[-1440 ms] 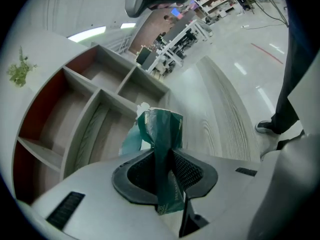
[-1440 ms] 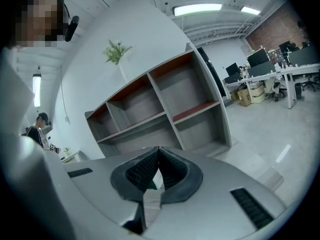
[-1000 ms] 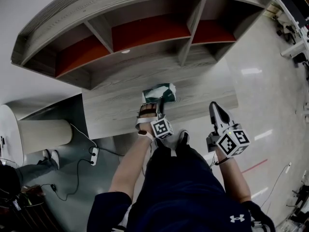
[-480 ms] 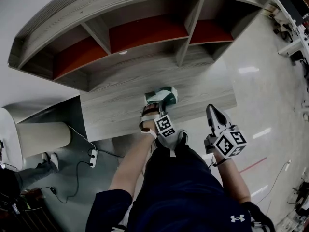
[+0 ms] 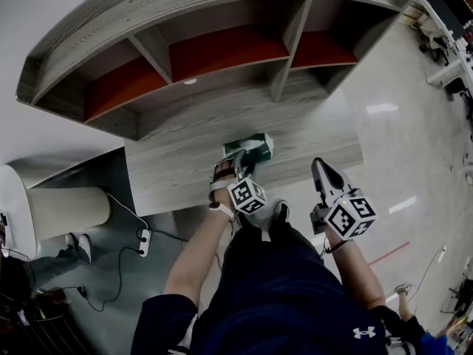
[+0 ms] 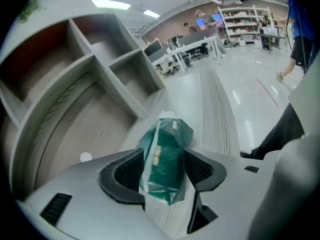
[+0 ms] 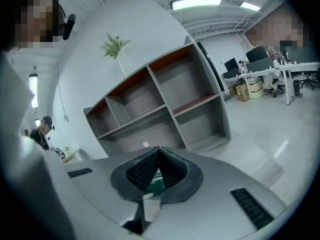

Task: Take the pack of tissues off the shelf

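The green tissue pack lies on the grey wooden tabletop, in front of the empty shelf unit. My left gripper sits just behind it. In the left gripper view the pack rests on the tabletop between the jaws of the left gripper, which have just been opening; a gap shows at the right pad. My right gripper hangs beside the table's right end. Its jaws meet at the tips, as the right gripper view shows, with nothing held.
The shelf unit has several open compartments with red back panels. A white cylinder stands at the left, with a power strip and cables on the floor. Office desks stand far off on the right.
The left gripper's jaws have opened and let go of the tissue pack, which now rests on the tabletop. The left gripper has rolled a little. The right gripper has stayed put.
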### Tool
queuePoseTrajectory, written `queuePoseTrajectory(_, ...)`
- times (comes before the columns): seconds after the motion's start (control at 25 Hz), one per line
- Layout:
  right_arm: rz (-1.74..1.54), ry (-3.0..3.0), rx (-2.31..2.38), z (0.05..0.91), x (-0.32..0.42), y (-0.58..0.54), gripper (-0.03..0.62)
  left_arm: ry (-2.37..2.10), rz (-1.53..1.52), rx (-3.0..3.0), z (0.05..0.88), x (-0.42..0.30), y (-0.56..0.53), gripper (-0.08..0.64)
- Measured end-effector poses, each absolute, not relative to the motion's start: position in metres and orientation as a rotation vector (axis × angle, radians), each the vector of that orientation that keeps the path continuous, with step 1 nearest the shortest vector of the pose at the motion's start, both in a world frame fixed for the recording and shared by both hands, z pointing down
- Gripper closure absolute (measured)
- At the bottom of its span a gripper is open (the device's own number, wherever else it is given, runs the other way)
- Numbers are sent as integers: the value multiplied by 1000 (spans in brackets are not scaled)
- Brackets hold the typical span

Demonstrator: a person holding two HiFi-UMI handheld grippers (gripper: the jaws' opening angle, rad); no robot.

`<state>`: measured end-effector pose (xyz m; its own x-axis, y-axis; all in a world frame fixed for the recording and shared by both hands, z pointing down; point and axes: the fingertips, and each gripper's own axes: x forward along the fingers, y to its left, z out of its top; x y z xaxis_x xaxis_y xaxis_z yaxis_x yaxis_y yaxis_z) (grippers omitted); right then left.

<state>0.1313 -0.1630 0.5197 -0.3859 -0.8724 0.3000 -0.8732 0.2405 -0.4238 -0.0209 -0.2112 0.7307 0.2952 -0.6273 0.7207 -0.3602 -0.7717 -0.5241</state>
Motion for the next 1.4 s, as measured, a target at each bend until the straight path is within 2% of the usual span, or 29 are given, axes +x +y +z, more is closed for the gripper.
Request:
queuePoseTrajectory(0.32,830,-2514,1718,515,126,-170,580,1323,-1153,-2563,633,-68,-212,308)
queuePoseTrajectory(0.52,809,-2559,1679,510,116,-175,580,1509,-813,-2625,554,-85,-207,389)
queuePoseTrajectory(0.76,767,-2618,1657,488,109,-185,580,1585,-480,-2653,471,-91,-200,443)
queuePoseTrajectory(0.96,576,-2671,1670,448,108,-195,580,1650,-203,-2654,410,-105,-202,497)
queuePoseTrajectory(1.16,359,-2702,1668,412,104,-196,580,1661,-80,-2644,380,-108,-199,532)
queuePoseTrajectory(1.4,213,-2753,1709,373,105,-196,580,1645,19,-2622,351,-106,-195,536)
